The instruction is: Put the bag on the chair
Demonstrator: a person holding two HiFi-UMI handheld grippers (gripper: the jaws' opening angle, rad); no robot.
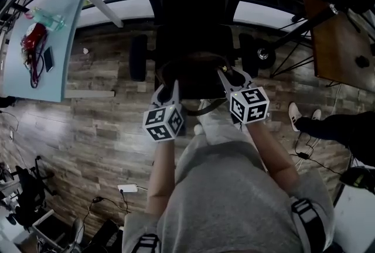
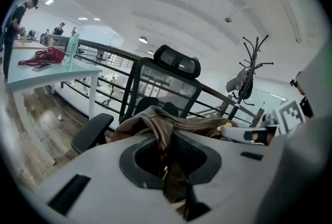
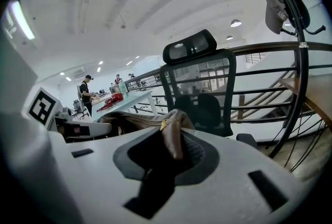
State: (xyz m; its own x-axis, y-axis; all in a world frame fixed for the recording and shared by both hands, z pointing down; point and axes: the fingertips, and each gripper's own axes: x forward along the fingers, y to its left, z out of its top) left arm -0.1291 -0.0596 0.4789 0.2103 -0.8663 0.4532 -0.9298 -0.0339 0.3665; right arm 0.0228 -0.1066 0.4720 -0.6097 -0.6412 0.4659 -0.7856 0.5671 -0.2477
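Both forearms reach straight forward from the person's grey-shirted body, roughly parallel and angled a little downward, each hand gripping a tool with a marker cube on top. The left claw (image 1: pixel 166 86) and the right claw (image 1: pixel 233 77) sit side by side with a gap between them, and the brown leather bag (image 1: pixel 196 73) spans that gap.

In the left gripper view, the left claw (image 2: pixel 167 156) is narrow, its jaws pinched on a brown strap or fold of the bag (image 2: pixel 171 123) that runs down into the opening. In the right gripper view, the right claw (image 3: pixel 174 151) is likewise nearly closed, clamping a leather fold of the bag (image 3: pixel 175 122) beside a small gold fitting. What is inside the bag does not show.

Seen from the head, the bag hangs at the front edge of the seat of the black office chair (image 1: pixel 193 35), between its two armrests. Whether it touches the seat cannot be told. The chair's mesh back (image 2: pixel 158 85) and headrest rise just behind it.

Further left stands a pale blue surface (image 1: pixel 61 12) carrying a red item (image 1: pixel 34 38), a clear bottle (image 1: pixel 50 20) and a phone (image 1: pixel 48 58). A coat stand (image 2: pixel 251 75) rises beyond the railing.
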